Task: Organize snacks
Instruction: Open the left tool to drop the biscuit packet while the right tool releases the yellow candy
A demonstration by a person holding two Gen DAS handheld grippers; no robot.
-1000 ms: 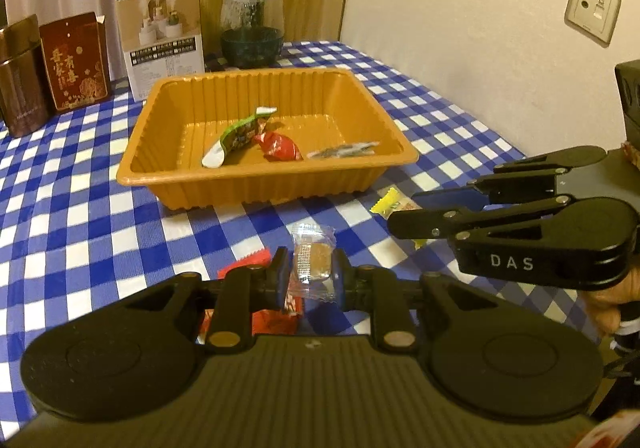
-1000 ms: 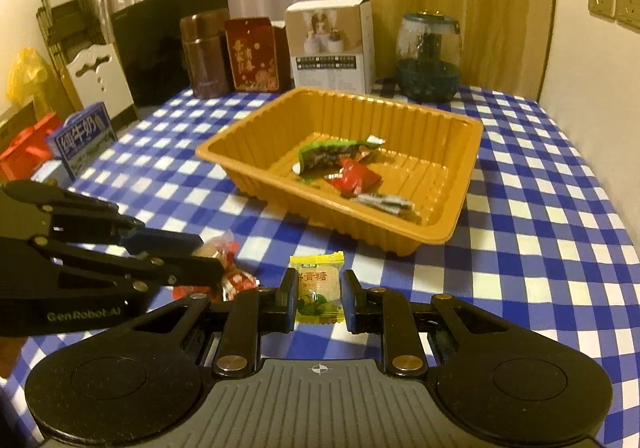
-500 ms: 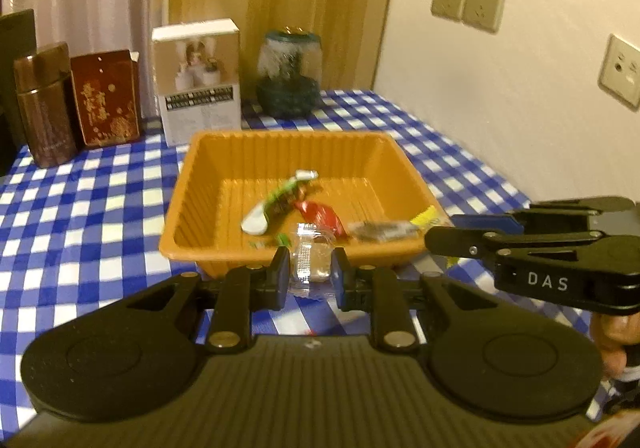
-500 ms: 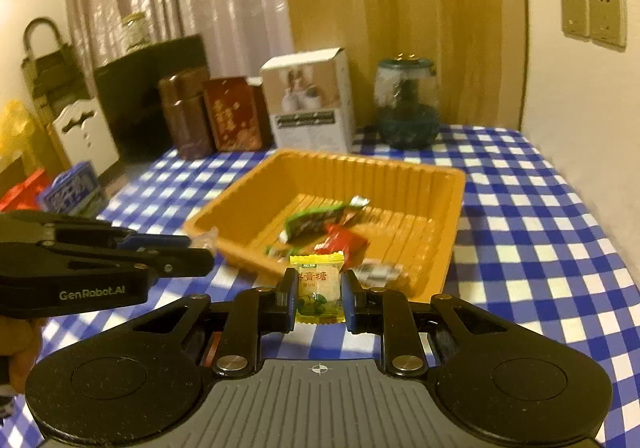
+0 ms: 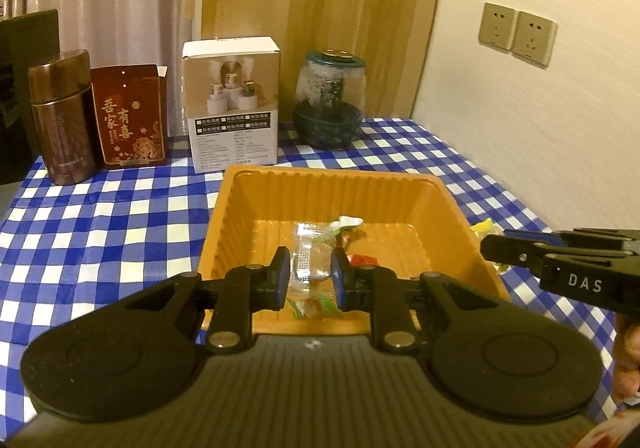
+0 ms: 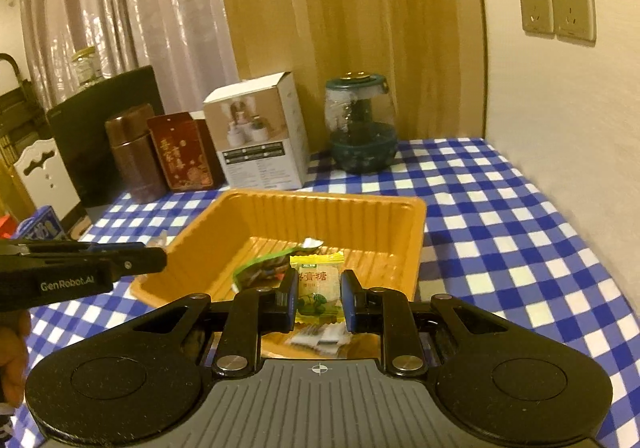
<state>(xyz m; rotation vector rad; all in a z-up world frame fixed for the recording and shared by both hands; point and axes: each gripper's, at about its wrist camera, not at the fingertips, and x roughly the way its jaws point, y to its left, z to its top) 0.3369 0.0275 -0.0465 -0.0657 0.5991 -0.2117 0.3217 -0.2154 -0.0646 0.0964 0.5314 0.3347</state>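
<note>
Both grippers tilt downward over the ribbed orange plastic tray (image 5: 436, 204) on the blue-checked counter (image 5: 100, 220). The left gripper (image 5: 310, 275) has its fingers narrowed on a clear-wrapped candy (image 5: 309, 268). The right gripper (image 6: 319, 298), alongside, pinches a yellow-green candy packet (image 6: 318, 284) above the tray's near side.

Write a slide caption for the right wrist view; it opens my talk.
Right gripper holds a yellow candy over the orange tray.

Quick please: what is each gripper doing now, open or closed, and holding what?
Left gripper: closed on a clear wrapped snack.
Right gripper: closed on a yellow candy packet.
</note>
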